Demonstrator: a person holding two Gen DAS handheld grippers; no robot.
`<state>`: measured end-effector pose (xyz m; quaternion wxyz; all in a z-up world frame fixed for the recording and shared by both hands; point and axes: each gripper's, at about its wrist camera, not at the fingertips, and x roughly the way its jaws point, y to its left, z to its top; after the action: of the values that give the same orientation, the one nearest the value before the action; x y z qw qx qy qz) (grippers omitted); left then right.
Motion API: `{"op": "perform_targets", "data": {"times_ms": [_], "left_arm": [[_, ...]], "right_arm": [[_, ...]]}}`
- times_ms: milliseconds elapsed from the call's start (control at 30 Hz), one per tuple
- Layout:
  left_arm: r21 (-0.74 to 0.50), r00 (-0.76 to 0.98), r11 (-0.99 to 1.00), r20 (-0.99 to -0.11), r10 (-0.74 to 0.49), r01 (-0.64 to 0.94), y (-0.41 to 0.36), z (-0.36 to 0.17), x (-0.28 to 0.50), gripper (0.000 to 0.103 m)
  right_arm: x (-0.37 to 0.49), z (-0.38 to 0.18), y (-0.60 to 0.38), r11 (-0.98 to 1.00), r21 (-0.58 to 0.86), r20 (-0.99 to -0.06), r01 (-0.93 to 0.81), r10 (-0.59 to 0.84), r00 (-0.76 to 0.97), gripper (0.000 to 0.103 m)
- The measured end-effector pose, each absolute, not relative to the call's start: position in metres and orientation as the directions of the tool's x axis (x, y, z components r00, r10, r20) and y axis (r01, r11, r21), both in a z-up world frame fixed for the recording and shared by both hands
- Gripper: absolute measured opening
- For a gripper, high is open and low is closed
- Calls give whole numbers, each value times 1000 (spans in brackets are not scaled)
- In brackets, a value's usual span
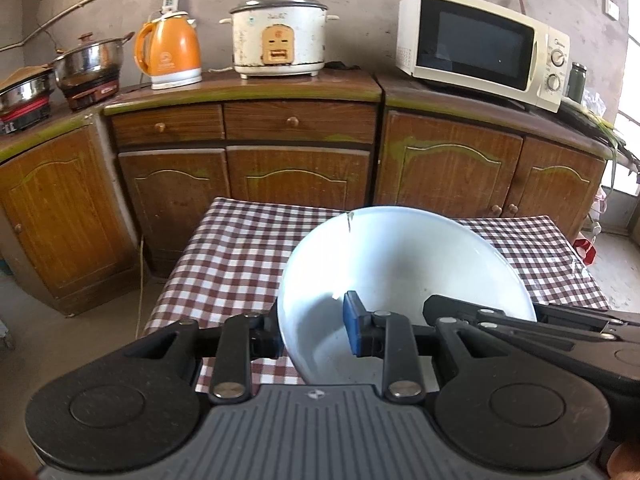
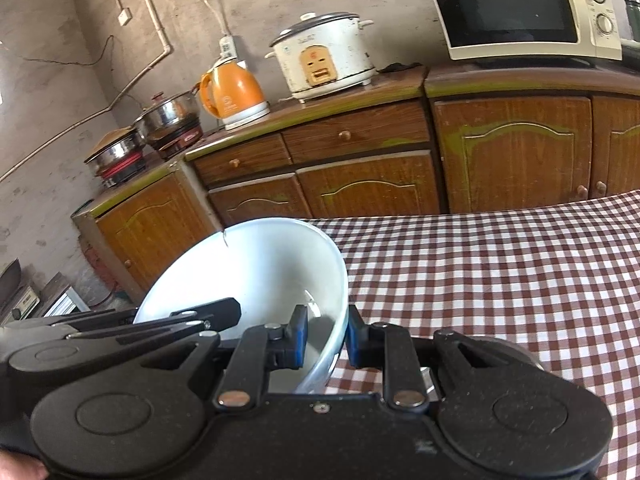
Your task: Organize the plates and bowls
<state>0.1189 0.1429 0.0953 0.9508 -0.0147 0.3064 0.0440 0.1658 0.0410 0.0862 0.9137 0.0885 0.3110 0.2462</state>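
Brown wooden cabinets (image 1: 304,176) are stretching right across the back, carrying the appliances along their top: a cream microwave (image 1: 484,46) sitting toward the right end, a white rice cooker (image 1: 278,34) near the middle, an orange kettle (image 1: 168,54) beside it, and two steel pots (image 1: 90,60) crowding the left end. In front of the cabinets, the table under its red-and-white checked cloth (image 2: 500,280) is filling the lower half of both views, with no dishes showing on the cloth. Now the white bowl (image 1: 400,264): it is hanging tilted in the air over the table's left edge as the right wrist camera sees it, partly out past that edge, with a dark crack running in from its far rim. Both claws are gripping it at once! The left gripper (image 1: 314,334) is pinching the bowl's near wall, one blue-padded finger (image 1: 354,324) lying inside the bowl and the other outside, pressed tight on the porcelain. The right gripper (image 2: 326,338) is doing the same on the opposite side of the rim, one blue pad (image 2: 300,340) inside, its partner outside, the thin wall squeezed between them. Each camera is catching the other gripper's black linkage reaching in from the side. A bit of the person's hand (image 2: 20,466) is showing at the bottom left corner of the right wrist view.
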Motion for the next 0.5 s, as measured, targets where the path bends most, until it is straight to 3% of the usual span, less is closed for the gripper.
{"op": "perform_targets", "data": {"times_ms": [500], "left_arm": [[5, 813, 991, -572, 113, -134, 171, 97, 87, 30]], "right_arm": [[133, 91, 75, 843, 308, -523, -440, 537, 662, 26]]}}
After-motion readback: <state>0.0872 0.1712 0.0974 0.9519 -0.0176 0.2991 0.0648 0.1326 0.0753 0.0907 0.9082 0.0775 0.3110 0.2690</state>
